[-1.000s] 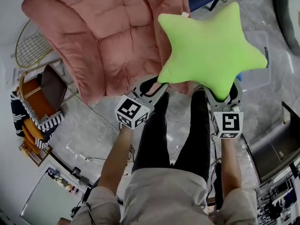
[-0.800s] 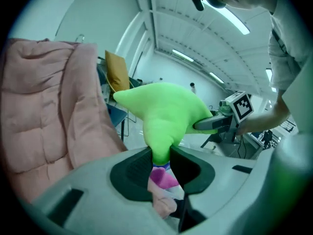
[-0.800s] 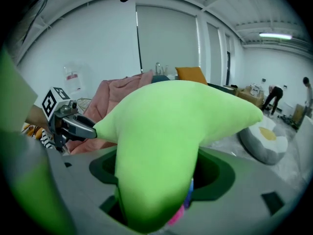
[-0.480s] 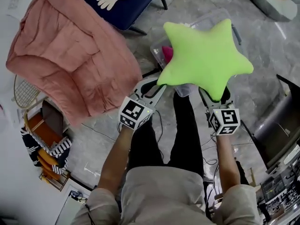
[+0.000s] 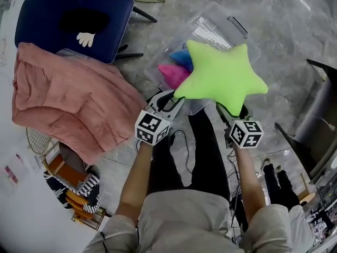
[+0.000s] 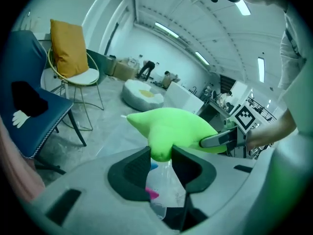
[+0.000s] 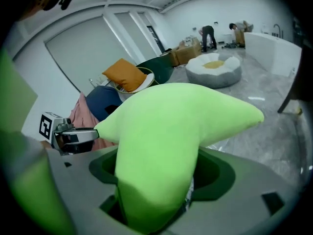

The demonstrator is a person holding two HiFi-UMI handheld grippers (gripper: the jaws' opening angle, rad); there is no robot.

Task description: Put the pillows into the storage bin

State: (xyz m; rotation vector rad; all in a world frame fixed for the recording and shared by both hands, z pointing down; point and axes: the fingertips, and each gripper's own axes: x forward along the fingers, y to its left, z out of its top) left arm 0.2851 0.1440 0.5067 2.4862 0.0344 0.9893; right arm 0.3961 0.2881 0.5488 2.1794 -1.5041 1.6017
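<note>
Star pillow (image 5: 221, 78) over the near side of the bin (image 5: 231, 22), two pillows (image 5: 174, 73) inside it, chair (image 5: 68, 22) left of the bin, quilt (image 5: 68, 104) just before the chair.

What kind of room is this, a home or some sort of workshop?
Probably a big workshop or lab hall staged with home furniture: long ceiling strip lights, benches crowded with equipment, plus a navy chair and a floor cushion.
</note>
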